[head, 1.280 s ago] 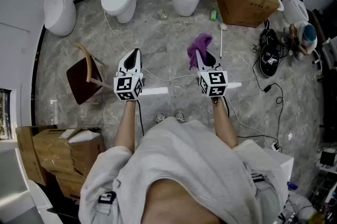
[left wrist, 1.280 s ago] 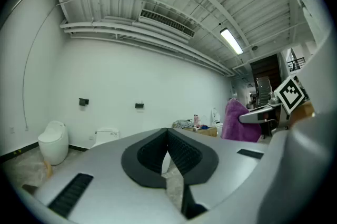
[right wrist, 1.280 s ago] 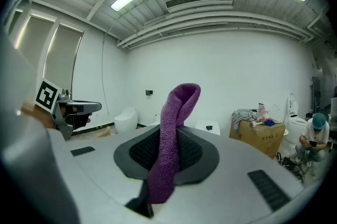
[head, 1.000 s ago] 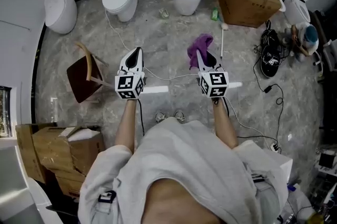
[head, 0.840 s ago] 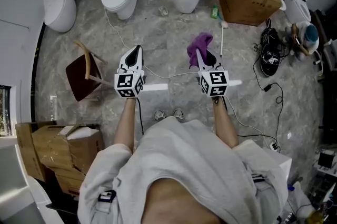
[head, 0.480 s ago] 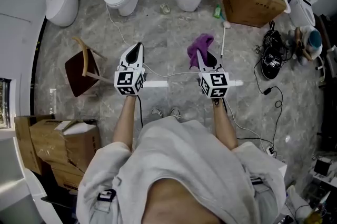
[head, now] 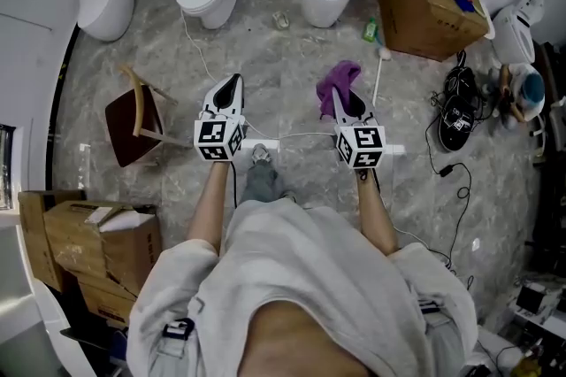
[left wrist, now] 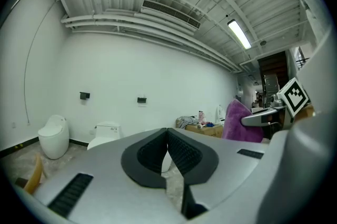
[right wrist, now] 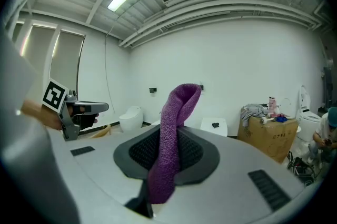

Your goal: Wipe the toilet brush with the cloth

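**tilefan:** Head view first: what's each hand doing?

**mopguy:** The left hand-held gripper point(head: 229, 90) is clenched with nothing in it. The right hand-held gripper point(head: 346, 97) is clamped on a floppy purple terry cloth point(head: 340, 77). Both are held out over the grey marbled floor point(head: 292, 57). The thin white long-handled toilet brush point(head: 378, 79) lies on that floor, showing just right of the cloth, near a brown cardboard box point(head: 424, 8). Nothing's touching it.

**tilefan:** Left gripper view?

**mopguy:** Jaws pressed tip to tip, empty. Off to the right the cloth point(left wrist: 239, 122) sticks up from the other gripper.

**tilefan:** And the right gripper view?

**mopguy:** Cloth point(right wrist: 171, 139) pinched between the black ribbed pads point(right wrist: 190, 153). The folded end pokes up and the tail hangs down the slot. The left gripper point(right wrist: 97, 108) shows way off at the left edge.
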### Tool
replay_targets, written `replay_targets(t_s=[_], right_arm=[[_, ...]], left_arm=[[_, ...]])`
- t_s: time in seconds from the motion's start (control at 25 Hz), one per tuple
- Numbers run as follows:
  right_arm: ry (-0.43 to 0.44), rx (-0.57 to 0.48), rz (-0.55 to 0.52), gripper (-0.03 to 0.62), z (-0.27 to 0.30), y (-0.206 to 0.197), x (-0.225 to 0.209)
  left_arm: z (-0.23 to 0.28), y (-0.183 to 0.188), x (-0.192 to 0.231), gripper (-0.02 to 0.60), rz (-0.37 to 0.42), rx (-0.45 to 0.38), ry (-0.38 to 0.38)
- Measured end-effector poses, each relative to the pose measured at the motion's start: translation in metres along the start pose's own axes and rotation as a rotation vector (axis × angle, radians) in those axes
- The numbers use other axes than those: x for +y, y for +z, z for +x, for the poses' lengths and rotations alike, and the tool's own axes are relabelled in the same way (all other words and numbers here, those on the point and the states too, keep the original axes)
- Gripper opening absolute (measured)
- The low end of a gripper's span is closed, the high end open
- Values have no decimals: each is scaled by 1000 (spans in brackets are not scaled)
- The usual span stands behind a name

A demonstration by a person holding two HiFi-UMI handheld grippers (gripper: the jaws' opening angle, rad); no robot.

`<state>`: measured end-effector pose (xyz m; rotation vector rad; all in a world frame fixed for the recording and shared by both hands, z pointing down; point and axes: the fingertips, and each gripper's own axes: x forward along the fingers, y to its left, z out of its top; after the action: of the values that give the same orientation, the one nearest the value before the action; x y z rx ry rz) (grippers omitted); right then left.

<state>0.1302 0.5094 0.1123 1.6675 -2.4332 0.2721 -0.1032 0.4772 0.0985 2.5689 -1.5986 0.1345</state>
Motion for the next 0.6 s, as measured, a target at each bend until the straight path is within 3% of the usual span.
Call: replay_targets(t_s=[0.24,0.6], right_arm=[[2,17,-12,75,54,7,-8],[-40,35,2,75,154,37,-28]], left_arm=[[47,-4,34,18,-25,0,-6],[153,9,91,18,-40,6,-74]])
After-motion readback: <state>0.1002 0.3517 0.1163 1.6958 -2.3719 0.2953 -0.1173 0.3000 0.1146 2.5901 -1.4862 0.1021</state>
